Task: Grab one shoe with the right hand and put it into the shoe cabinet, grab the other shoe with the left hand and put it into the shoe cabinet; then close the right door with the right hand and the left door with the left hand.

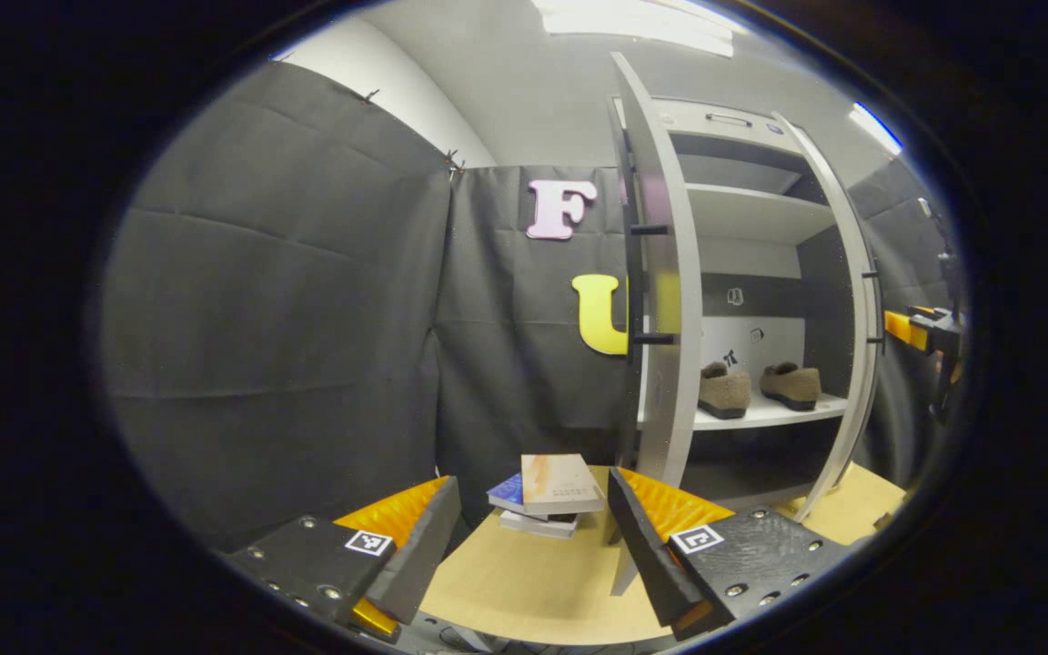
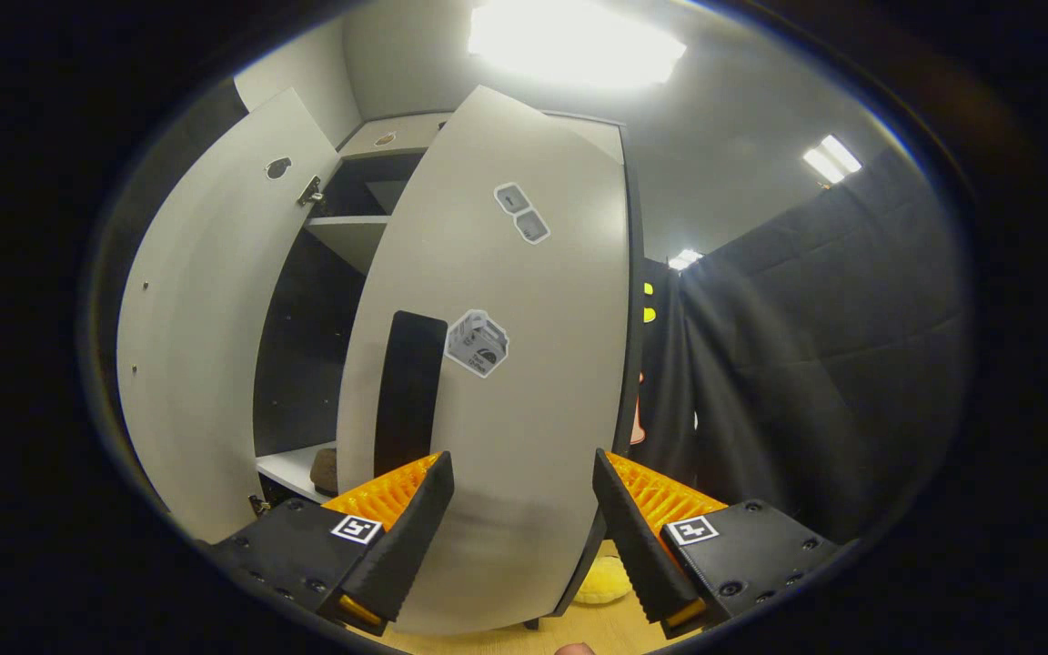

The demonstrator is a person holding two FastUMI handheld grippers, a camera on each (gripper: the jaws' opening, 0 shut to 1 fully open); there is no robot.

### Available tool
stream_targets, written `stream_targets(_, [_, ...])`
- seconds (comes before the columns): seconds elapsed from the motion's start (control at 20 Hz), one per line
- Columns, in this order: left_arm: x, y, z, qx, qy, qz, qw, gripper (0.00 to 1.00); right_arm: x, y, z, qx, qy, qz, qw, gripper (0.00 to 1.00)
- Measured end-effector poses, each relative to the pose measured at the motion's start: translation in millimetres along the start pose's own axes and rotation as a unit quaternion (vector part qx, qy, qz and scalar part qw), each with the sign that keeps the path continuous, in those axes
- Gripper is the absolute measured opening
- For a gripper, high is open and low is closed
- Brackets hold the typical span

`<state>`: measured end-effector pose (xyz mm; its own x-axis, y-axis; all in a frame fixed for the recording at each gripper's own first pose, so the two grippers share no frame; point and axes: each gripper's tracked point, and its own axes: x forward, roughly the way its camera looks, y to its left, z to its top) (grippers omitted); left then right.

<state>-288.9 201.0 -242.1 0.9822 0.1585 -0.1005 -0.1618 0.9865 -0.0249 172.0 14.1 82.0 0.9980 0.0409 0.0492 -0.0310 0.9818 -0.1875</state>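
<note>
White laminated-board shoe cabinet (image 1: 742, 218) stands open on the pale wooden counter (image 1: 524, 591). Its flat right door (image 2: 497, 382), likely light and rigid, should swing from a push near the free edge. Both brown fuzzy slippers (image 1: 765, 387) sit on its lower shelf. The right gripper (image 2: 519, 518) and left gripper (image 1: 533, 537) gape, holding nothing.

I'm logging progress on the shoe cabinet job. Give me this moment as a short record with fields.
shoes: two shoes side by side on a cabinet shelf
left door: open
right door: partly open, close in front of the right gripper
left gripper: open, holding nothing, aimed toward the left door's edge
right gripper: open, holding nothing
table: stack of books near the cabinet
left to do: both doors
</note>
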Motion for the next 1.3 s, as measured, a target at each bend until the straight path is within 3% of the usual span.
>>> stream_targets(0.05, [5,1,7,-0.005,-0.004,-0.001,1.0,1.0,-2,-2,-1,-0.001,0.0,-0.003,1.0,0.98])
stream_targets(0.1, [9,2,15,-0.01,-0.008,-0.002,1.0,0.88,-5,-2,-2,0.001,0.001,-0.005,1.0,0.98])
stream_targets(0.35, [43,23,55,-0.016,-0.032,0.008,0.999,1.0,-31,-4,-24,0.035,0.028,0.005,0.999,0.97])
stream_targets(0.65, [78,32,101,-0.042,-0.064,0.01,0.997,1.0,-55,-8,-50,0.047,0.066,0.007,0.997,0.98])
stream_targets(0.7, [83,33,105,-0.05,-0.065,0.011,0.997,0.94,-58,-8,-52,0.051,0.072,0.008,0.996,0.98])
stream_targets(0.75, [87,31,106,-0.06,-0.065,0.01,0.996,1.0,-61,-10,-55,0.053,0.076,0.007,0.996,0.97])
stream_targets(1.0, [101,-6,109,-0.085,-0.067,-0.018,0.994,1.0,-66,-18,-60,0.042,0.081,0.003,0.996,0.98])
stream_targets(1.1, [96,-5,112,-0.064,-0.077,-0.006,0.995,0.98,-67,-21,-62,0.04,0.083,0.001,0.996,0.97])
stream_targets(1.15, [94,-6,113,-0.057,-0.077,0.0,0.995,0.87,-68,-20,-63,0.042,0.085,0.002,0.996,0.98])
stream_targets(1.2, [92,-9,115,-0.054,-0.076,0.002,0.996,0.99,-68,-20,-63,0.044,0.086,0.004,0.995,0.98])
stream_targets(1.3, [92,-16,115,-0.057,-0.072,-0.008,0.996,0.99,-68,-19,-65,0.045,0.089,0.003,0.995,0.98])
